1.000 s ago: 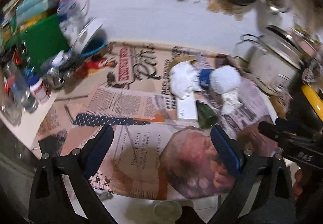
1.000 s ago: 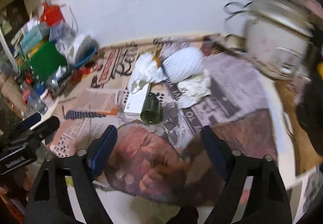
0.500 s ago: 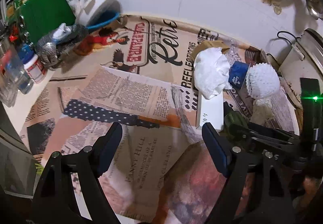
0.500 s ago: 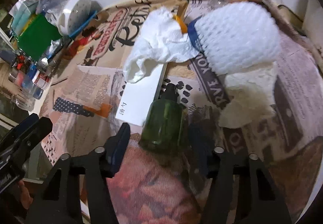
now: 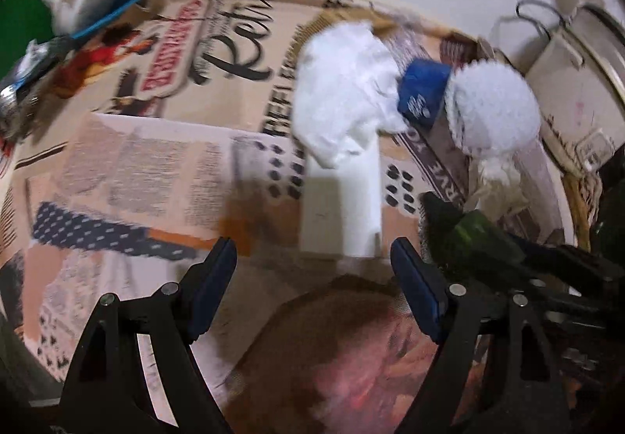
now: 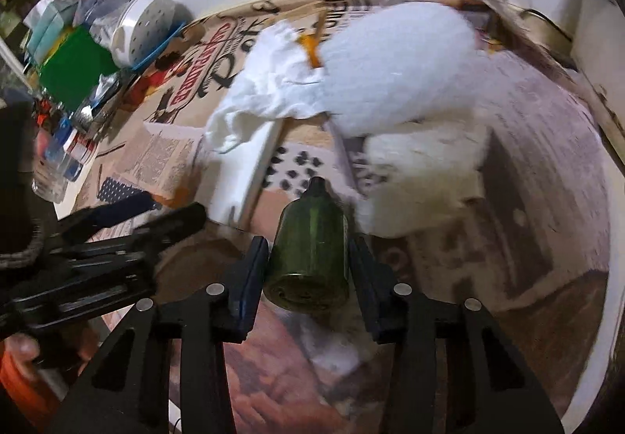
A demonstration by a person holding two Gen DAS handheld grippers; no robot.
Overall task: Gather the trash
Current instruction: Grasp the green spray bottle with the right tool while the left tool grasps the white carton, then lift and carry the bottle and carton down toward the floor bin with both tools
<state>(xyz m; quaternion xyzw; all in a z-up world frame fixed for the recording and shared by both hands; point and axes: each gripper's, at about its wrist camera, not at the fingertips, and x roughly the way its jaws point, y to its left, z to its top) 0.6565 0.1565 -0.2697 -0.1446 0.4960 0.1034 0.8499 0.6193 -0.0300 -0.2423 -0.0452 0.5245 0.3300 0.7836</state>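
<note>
A small green bottle (image 6: 308, 242) lies on the newspaper-covered table, neck pointing away. My right gripper (image 6: 308, 266) is closing, with the bottle between its jaws and the pads against both its sides. In the left wrist view the bottle (image 5: 468, 231) shows at the right. My left gripper (image 5: 312, 250) hangs open just over the near end of a flat white box (image 5: 343, 199), holding nothing. A crumpled white tissue (image 5: 343, 102) covers the box's far end. A blue cup (image 5: 424, 94) and a white foam net (image 5: 492, 113) lie beside the tissue.
A rice cooker (image 5: 578, 90) stands at the right, by the table edge. At the back left sits clutter: a green board (image 6: 74, 70), a white perforated lid (image 6: 144, 27) and small bottles (image 6: 58, 160). A wall runs behind the table.
Both grippers came down and forward toward the trash pile. The right jaws narrowed from wide apart to against the green bottle. The left gripper narrowed slightly and now hangs over the white box.
</note>
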